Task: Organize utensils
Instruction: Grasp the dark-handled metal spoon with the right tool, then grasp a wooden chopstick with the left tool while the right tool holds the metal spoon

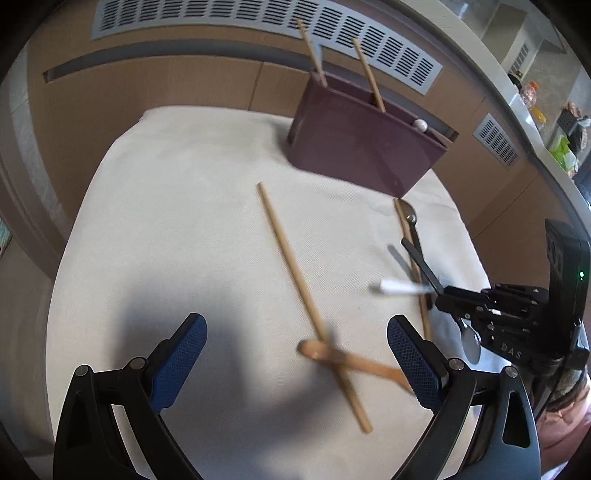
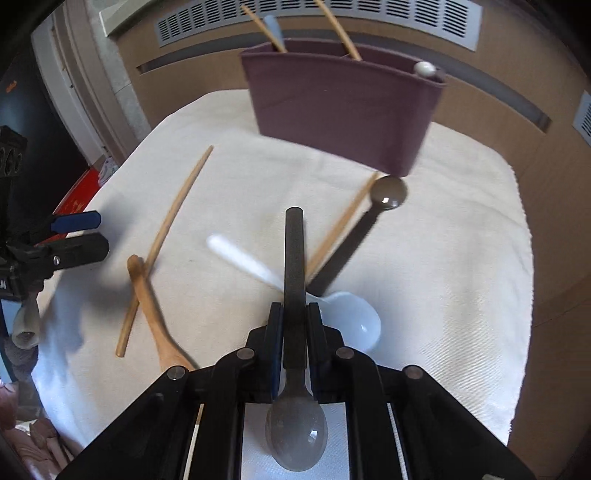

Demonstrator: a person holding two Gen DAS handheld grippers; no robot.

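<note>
My right gripper (image 2: pixel 294 332) has its jaws pinching the dark spoon (image 2: pixel 294 280) by its handle near the bowl, above the worktop (image 2: pixel 461 240); the long handle could lever loose or clip the holder (image 2: pixel 343 107), which already has 2 chopsticks (image 2: pixel 341 35) and a white-tipped piece. My left gripper (image 1: pixel 295 354) hangs with jaws spread over the wooden spoon (image 1: pixel 351 360).

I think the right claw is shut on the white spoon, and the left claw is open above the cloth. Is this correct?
Not quite. The right claw is shut on the dark grey spoon; the white spoon lies on the cloth beside it, as the right wrist view shows. The left claw is open above the cloth.
</note>
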